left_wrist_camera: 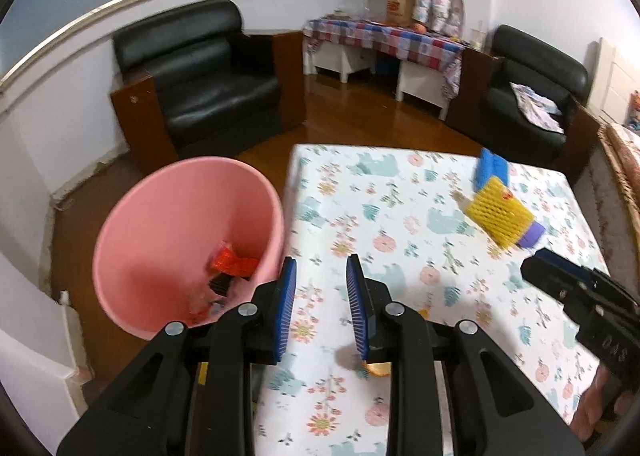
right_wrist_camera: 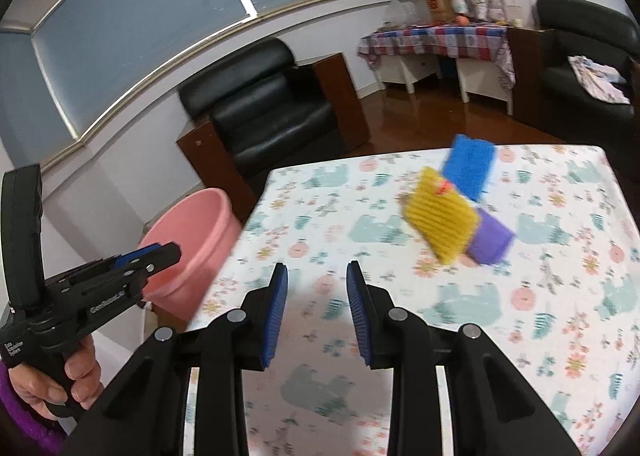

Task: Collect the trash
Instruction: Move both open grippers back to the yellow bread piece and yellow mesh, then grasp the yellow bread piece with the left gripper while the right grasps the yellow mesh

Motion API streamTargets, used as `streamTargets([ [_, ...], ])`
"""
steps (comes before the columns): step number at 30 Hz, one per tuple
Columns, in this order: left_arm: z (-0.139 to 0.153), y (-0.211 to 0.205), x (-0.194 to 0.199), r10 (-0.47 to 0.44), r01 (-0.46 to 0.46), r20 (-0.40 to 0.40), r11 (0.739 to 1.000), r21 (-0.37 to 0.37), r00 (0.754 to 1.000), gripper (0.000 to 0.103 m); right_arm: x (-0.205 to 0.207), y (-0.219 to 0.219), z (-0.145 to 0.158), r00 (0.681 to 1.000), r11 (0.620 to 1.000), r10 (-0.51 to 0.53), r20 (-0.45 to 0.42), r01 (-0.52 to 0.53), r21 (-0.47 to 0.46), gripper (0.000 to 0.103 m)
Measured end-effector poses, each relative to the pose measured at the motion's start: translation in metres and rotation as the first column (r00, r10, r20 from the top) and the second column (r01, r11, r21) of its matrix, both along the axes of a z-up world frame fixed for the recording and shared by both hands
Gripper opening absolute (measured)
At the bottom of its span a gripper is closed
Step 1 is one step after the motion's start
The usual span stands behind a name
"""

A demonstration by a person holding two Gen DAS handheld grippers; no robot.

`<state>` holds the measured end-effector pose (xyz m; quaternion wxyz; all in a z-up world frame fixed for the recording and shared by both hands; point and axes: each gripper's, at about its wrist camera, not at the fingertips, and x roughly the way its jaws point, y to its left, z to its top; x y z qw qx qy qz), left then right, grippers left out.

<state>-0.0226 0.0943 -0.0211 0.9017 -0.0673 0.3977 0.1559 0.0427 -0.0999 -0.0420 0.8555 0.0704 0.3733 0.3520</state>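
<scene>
A pink bin (left_wrist_camera: 180, 240) stands on the floor left of the table and holds red and black scraps (left_wrist_camera: 230, 268). It also shows in the right wrist view (right_wrist_camera: 192, 240). On the floral tablecloth (left_wrist_camera: 380, 216) lie a yellow mesh piece (left_wrist_camera: 500, 214), a blue piece (left_wrist_camera: 490, 172) and a purple block (left_wrist_camera: 532, 234); the right wrist view shows the yellow piece (right_wrist_camera: 440, 216), the blue piece (right_wrist_camera: 468, 166) and the purple block (right_wrist_camera: 490, 240). An orange scrap (left_wrist_camera: 378, 368) lies under my left gripper (left_wrist_camera: 322, 280). My left gripper is open and empty at the table's left edge. My right gripper (right_wrist_camera: 316, 284) is open and empty above the table.
Two black armchairs (left_wrist_camera: 208, 76) (left_wrist_camera: 532, 96) stand on the wooden floor beyond the table. A side table with a checked cloth (left_wrist_camera: 384, 36) stands by the far wall. The right gripper (left_wrist_camera: 576, 288) shows at the right of the left wrist view.
</scene>
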Motion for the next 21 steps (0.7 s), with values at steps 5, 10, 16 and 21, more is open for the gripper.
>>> streamTargets([
  [5,-0.017,-0.013,0.005,-0.122,0.118,-0.034,0.987,-0.105,0.992,0.026,0.009,-0.031,-0.009,0.997,0.997,-0.076,-0.02,0.075,-0.01,0.03],
  [10,-0.042,-0.025,0.008,-0.171,0.16,-0.098,0.981,-0.109,0.98,0.026,0.015,-0.058,-0.02,0.988,0.99,-0.143,-0.052,0.142,-0.017,0.03],
  [16,-0.066,-0.019,0.009,-0.17,0.145,-0.166,0.978,-0.152,0.971,0.026,0.023,-0.076,-0.033,0.978,0.981,-0.193,-0.083,0.191,-0.03,0.03],
  [21,-0.078,-0.02,0.008,-0.167,0.134,-0.176,0.973,-0.186,0.97,0.026,0.03,-0.077,-0.036,0.975,0.981,-0.194,-0.111,0.194,-0.009,0.03],
])
